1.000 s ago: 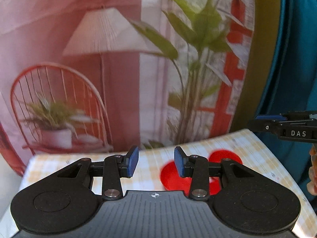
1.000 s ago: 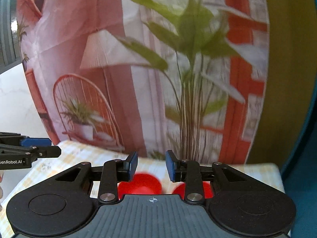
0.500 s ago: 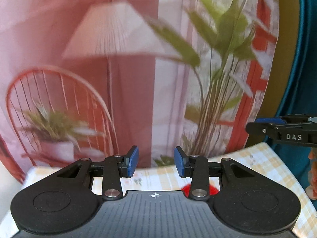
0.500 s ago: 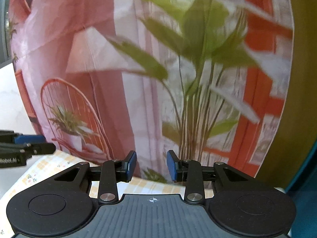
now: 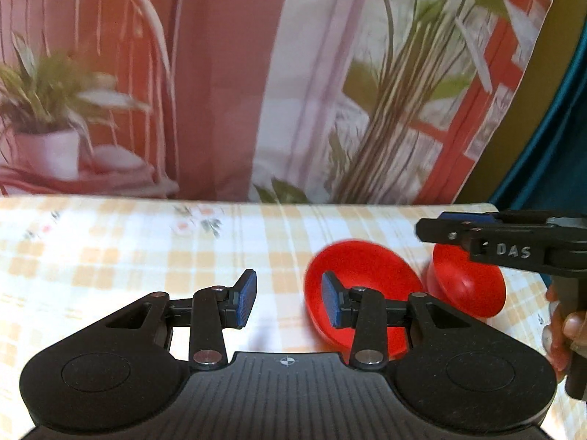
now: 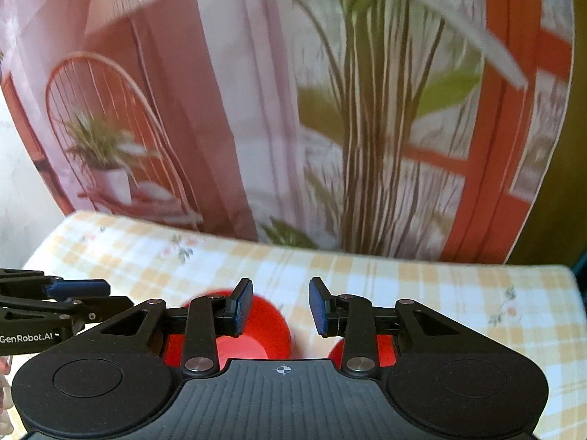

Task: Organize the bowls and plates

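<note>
Two red bowls lie on the worktop, toward its right edge and closer to the near side than to the backdrop. The left bowl (image 5: pixel 361 275) and the right bowl (image 5: pixel 464 286) sit side by side, their rims touching or nearly so; both appear tipped rather than standing level, though motion blur prevents certainty. The left claw (image 5: pixel 290 302) hovers above the worktop with its jaws wide and empty, its right pad in line with the left bowl. The right claw (image 6: pixel 280 306) hangs over both bowls, likewise wide and empty.

Handling, as a judgement: the bowls look like thin moulded plastic, hence light, stiff, smooth and prone to sliding or rocking when nudged, with little risk of breakage. The rim is the likely place to take hold, one pad inside the wall and one outside.

The worktop (image 5: pixel 146 249) is covered by a yellow-and-white checked cloth with small floral sprigs, soft enough to bunch under a dragged bowl. Behind its far edge hangs a printed backdrop (image 6: pixel 256 128) showing a wire chair, potted plants and a lamp. No plates are visible.
</note>
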A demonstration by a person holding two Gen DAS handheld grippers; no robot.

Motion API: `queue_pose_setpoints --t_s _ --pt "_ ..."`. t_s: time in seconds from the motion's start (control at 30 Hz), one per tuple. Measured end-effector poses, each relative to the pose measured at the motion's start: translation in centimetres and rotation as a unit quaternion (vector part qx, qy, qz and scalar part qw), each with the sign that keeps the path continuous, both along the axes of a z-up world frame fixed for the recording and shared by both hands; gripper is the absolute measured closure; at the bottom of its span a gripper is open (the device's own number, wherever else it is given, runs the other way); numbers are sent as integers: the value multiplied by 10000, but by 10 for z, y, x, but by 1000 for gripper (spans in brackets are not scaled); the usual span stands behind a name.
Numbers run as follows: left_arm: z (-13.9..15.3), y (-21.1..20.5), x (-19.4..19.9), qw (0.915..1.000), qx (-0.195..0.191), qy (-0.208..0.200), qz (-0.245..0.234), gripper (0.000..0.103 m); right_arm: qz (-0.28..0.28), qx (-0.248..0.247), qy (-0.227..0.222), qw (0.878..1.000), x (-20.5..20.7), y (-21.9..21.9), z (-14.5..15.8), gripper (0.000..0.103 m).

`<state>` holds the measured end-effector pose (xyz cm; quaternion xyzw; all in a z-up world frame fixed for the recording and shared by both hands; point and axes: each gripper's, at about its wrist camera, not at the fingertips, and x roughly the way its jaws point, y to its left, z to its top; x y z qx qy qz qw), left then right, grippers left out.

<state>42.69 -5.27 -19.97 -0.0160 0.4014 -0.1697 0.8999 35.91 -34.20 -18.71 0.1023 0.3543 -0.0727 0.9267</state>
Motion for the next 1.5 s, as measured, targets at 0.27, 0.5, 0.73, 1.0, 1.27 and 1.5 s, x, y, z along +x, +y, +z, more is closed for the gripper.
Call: queue_pose_setpoints --t_s 0.27,0.5,0.73,1.0,1.27,1.5 --pt "-28 -10 7 9997 -49 257 5 62 -108 87 268 9995 4 -5 -26 72" --pt "-45 -10 9 9987 -113 487 89 67 28 0 484 9988 3 2 -37 75" --pt "-43 -15 4 9988 -179 447 -16 91 146 60 641 9978 3 9 -43 86" --pt "-33 -12 -3 9993 -127 358 -41 91 195 96 608 9979 -2 17 -37 94" --pt "-11 -11 -14 9997 -172 151 -133 91 177 98 474 9987 -14 20 -17 94" --pt "14 -21 -31 9995 -115 -40 -278 91 119 49 298 9995 -37 17 8 94"
